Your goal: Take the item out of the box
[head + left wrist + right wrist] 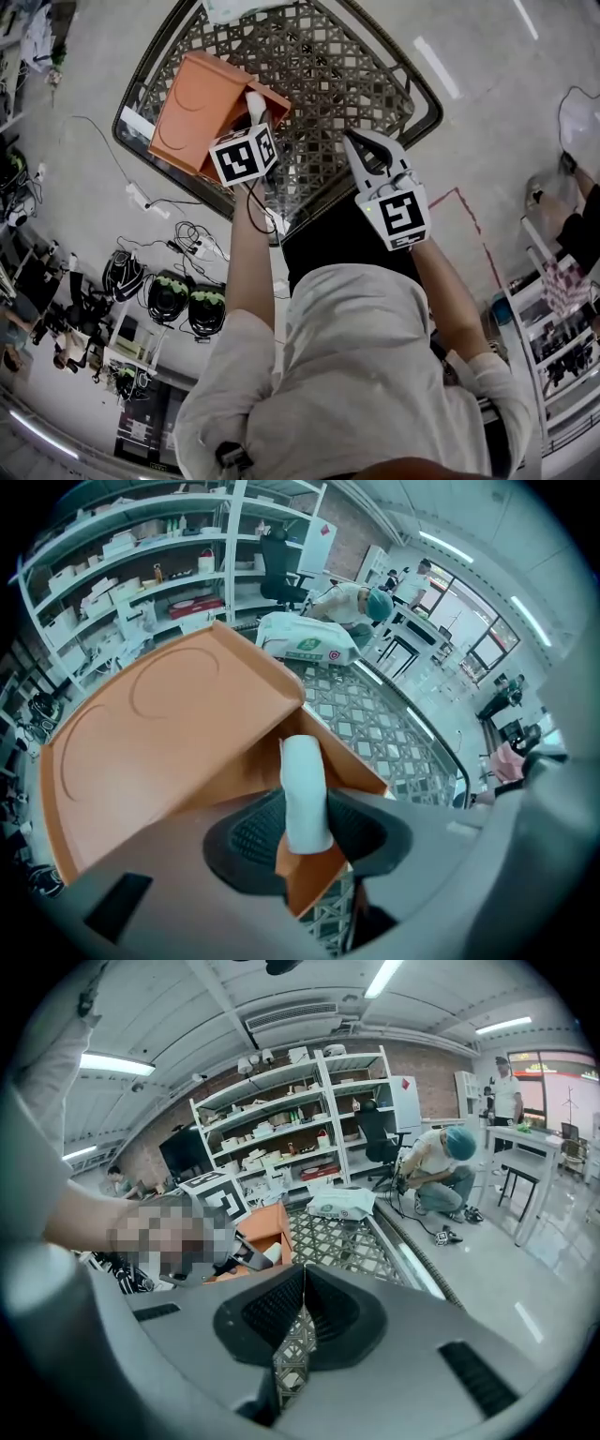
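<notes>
White item (pixel 302 794) clamped in left jaws at orange box (pixel 169 752) mouth; right jaws closed

Orange card box (pixel 192 108), tilted on the woven surface (pixel 328 66), flap hanging open. White roll (pixel 305 794), standing up out of the open end, pinched between the jaws of the left gripper (pixel 306 829).
</notes>
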{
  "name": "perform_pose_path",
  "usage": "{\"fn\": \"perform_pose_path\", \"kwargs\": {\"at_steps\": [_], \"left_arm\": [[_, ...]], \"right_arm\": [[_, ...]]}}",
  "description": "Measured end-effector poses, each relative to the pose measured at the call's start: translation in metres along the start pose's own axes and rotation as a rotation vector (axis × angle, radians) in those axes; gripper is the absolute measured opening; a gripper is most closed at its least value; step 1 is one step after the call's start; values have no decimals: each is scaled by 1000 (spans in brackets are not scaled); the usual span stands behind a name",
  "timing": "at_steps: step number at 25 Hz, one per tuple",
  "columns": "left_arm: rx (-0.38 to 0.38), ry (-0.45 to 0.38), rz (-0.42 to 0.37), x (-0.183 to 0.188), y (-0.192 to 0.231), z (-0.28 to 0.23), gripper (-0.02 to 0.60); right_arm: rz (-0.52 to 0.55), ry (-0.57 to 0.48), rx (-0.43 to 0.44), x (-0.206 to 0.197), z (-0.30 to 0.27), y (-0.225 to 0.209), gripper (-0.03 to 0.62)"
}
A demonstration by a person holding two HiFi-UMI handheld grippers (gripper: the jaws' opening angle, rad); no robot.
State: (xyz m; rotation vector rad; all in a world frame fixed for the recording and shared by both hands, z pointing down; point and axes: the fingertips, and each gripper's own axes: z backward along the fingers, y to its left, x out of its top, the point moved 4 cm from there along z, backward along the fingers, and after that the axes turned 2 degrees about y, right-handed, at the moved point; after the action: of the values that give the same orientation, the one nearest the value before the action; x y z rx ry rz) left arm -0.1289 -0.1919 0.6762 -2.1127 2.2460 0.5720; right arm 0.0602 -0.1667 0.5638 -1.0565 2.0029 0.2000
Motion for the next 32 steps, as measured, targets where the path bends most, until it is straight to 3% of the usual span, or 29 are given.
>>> {"fn": "perform_pose_path", "kwargs": {"at_steps": [12,32], "left_arm": [[41,-78,-15,-10,-7,38,138],[108,-464,47,-24,-18,165,138]], "right_arm": [[58,-35,54,11,16,13,5],[189,-150,176,86,24,70,5]]}}
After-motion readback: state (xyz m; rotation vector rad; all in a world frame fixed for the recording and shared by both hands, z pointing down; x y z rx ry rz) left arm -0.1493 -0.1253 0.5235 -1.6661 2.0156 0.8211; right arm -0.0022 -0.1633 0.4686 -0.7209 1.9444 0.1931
